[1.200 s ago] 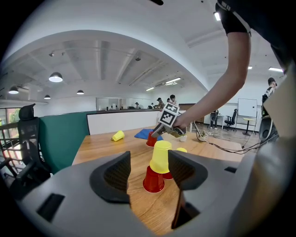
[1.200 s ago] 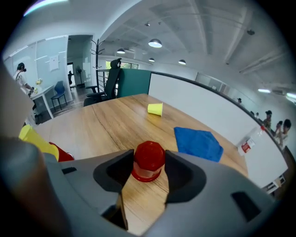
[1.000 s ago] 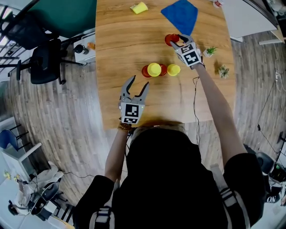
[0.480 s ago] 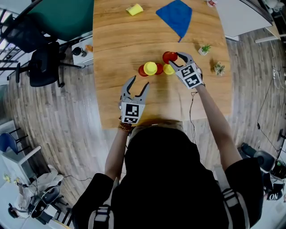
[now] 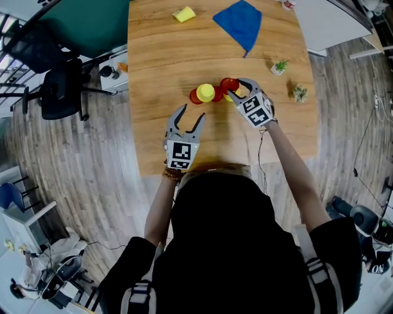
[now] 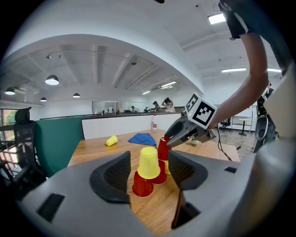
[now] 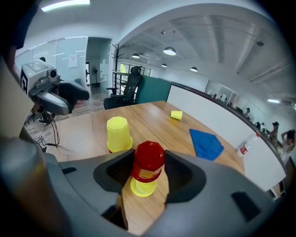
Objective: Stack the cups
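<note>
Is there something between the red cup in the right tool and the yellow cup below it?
Nothing visible. The right tool holds the red cup directly over the upside-down yellow cup, with no object between them.

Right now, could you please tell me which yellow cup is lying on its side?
The lone yellow cup left of the blue cloth; the other two yellow cups stand upside down among the red cups.
</note>
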A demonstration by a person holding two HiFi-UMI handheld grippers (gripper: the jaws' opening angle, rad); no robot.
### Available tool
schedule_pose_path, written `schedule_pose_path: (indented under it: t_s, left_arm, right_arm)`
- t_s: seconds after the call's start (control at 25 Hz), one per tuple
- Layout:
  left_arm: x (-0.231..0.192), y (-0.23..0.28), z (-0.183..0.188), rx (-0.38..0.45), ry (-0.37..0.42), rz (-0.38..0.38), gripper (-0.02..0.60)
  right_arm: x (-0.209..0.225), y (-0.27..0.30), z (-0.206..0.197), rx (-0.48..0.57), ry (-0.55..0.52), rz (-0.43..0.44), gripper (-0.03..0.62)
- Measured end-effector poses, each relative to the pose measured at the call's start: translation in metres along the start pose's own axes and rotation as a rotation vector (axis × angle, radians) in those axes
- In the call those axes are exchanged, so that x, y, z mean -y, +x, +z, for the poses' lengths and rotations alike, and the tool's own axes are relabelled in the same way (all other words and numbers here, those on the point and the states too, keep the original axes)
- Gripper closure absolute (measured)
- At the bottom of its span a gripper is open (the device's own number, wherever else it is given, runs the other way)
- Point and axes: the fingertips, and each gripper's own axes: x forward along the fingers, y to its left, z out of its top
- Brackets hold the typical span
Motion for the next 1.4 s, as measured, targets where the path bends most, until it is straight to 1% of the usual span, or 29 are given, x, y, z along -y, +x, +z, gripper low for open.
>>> schedule_pose_path:
  t_s: [0.24, 0.4, 0.48, 0.52, 0.6, 0.68, 0.8, 0.96, 1.08, 1.2, 1.4]
  left_arm:
    - [0.002, -0.003, -0.003, -0.006, 0.002, 0.000, 0.308]
    - [0.004, -0.004, -0.004, -0.008, 0.001, 0.000, 0.308]
    - [0.003, -0.004, -0.003, -0.007, -0.001, 0.000, 0.308]
    - [0.003, -0.004, -0.004, -0.007, -0.003, 0.001, 0.308]
    - [0.001, -0.004, -0.005, -0.007, -0.005, 0.005, 0.308]
    - [0.000, -0.005, -0.007, -0.010, -0.009, 0.007, 0.308]
    - [-0.001, -0.006, -0.004, -0.005, -0.012, 0.006, 0.308]
    - [-0.004, -0.004, 0.009, 0.019, -0.011, 0.004, 0.308]
    - [-0.003, -0.003, 0.024, 0.043, -0.014, 0.005, 0.308]
    - [-0.007, -0.001, 0.037, 0.062, -0.009, 0.009, 0.308]
    - [-0.016, 0.012, 0.051, 0.075, -0.013, 0.011, 0.308]
  right_arm:
    - [-0.008, 0.000, -0.004, -0.024, -0.028, 0.007, 0.372]
    - [-0.010, -0.001, -0.007, -0.030, -0.011, 0.020, 0.361]
    - [-0.010, -0.006, -0.003, -0.008, 0.035, 0.050, 0.319]
    - [-0.007, -0.010, 0.001, 0.010, 0.061, 0.064, 0.312]
    - [0.002, -0.018, 0.010, 0.045, 0.083, 0.070, 0.310]
    - [0.018, -0.027, 0.020, 0.078, 0.077, 0.060, 0.310]
    - [0.050, -0.033, 0.044, 0.114, 0.030, 0.043, 0.310]
    - [0.099, -0.016, 0.077, 0.100, -0.120, 0.017, 0.310]
    - [0.130, 0.002, 0.101, 0.106, -0.160, 0.021, 0.310]
    - [0.153, 0.032, 0.120, 0.114, -0.174, 0.042, 0.310]
    - [0.178, 0.101, 0.133, 0.052, -0.237, 0.113, 0.312]
